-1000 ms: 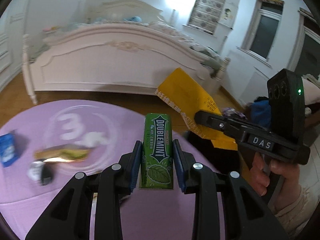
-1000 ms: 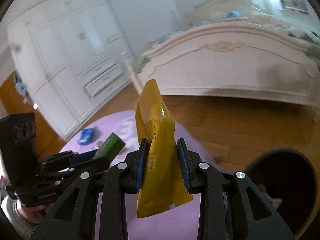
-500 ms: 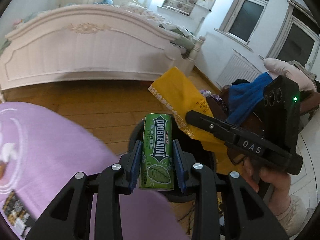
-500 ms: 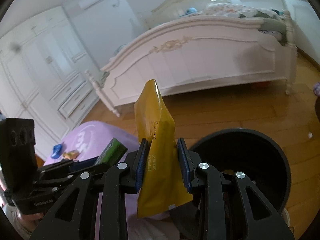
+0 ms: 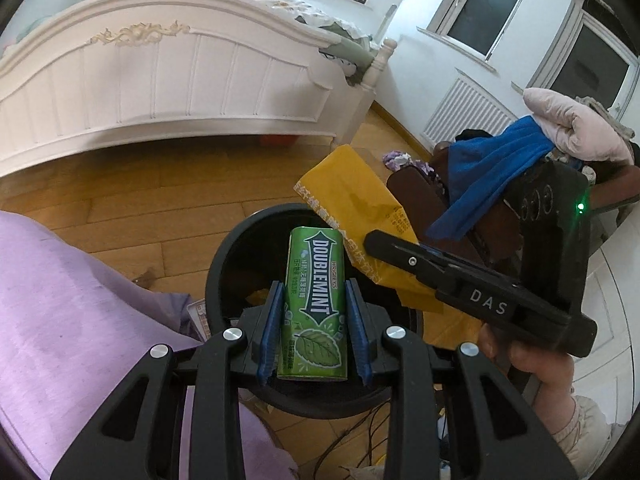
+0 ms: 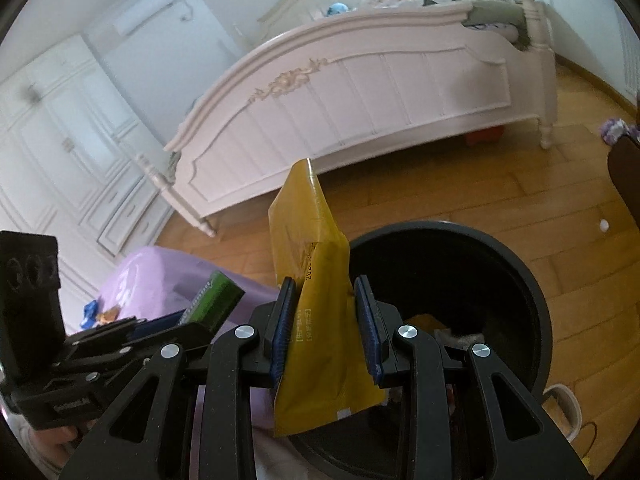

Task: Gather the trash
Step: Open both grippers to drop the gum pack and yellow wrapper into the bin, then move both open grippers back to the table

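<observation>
Both jaws clamped: your left gripper (image 5: 313, 330) pinches the stiff, light gum pack (image 5: 316, 308) low on its sides, your right gripper (image 6: 325, 326) the thin, crinkly yellow wrapper (image 6: 320, 312) mid-body. Both hang over the black bin (image 6: 528, 280) mouth; the wrapper looks slippery and could slide out early

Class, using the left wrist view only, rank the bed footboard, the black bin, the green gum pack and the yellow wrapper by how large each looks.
1. Bed footboard, largest.
2. Black bin.
3. Yellow wrapper and green gum pack: too close to rank; the pack sits nearest the camera and the wrapper is partly hidden.
</observation>
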Demonstrator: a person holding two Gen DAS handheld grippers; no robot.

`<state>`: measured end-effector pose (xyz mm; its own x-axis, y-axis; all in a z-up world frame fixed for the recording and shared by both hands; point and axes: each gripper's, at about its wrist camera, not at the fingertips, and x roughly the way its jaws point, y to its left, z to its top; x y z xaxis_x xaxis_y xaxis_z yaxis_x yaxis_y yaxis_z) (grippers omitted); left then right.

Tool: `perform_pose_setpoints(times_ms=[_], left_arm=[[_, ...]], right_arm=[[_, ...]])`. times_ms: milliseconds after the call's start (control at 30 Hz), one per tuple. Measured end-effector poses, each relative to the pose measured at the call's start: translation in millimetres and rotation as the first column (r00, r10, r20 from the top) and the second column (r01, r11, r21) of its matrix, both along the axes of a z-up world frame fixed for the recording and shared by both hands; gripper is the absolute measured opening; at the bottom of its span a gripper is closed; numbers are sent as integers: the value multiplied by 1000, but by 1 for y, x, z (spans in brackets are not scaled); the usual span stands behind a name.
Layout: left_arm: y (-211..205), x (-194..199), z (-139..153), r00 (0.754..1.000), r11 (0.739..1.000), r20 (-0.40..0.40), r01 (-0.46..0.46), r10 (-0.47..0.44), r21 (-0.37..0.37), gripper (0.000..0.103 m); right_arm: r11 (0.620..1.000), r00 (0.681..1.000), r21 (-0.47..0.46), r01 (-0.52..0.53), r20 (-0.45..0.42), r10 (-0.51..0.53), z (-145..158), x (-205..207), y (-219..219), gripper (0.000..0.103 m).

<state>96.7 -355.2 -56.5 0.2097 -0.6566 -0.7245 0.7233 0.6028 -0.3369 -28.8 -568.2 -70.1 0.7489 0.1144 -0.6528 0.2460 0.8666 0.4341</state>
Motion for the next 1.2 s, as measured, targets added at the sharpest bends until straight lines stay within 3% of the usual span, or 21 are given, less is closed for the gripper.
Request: perform_pose_setpoints(times_ms=[233,300,367,600,800,933,1200], left_arm=[[-16,-1,-1,1000,1000,20,19,-19,21,36],[-17,-4,1,999,1000,39,15,-16,21,60],[-14,-6,5,998,1000,64,-1,0,8,71],[0,-9,13,996,1000,82,-18,18,4,73],[29,-17,28,987,997,145,-74,71,12,79],[60,-23,39,972,989,189,-144,138,18,80],[141,-34,57,918,952,268,-305,291,12,80]], right_arm=[[999,999,33,25,-30,-24,-10,-5,-11,34],[998,999,46,35,-43,-33,-13,-6,-14,45],[998,998,51,49,-41,-47,-14,-9,-15,58],[998,999,47,34,-40,-32,-12,-8,-4,61],[999,999,28,-26,-28,27,-2,3,21,61],[996,996,11,-83,-12,83,8,12,48,61],[979,979,-21,-202,5,203,30,35,111,61]])
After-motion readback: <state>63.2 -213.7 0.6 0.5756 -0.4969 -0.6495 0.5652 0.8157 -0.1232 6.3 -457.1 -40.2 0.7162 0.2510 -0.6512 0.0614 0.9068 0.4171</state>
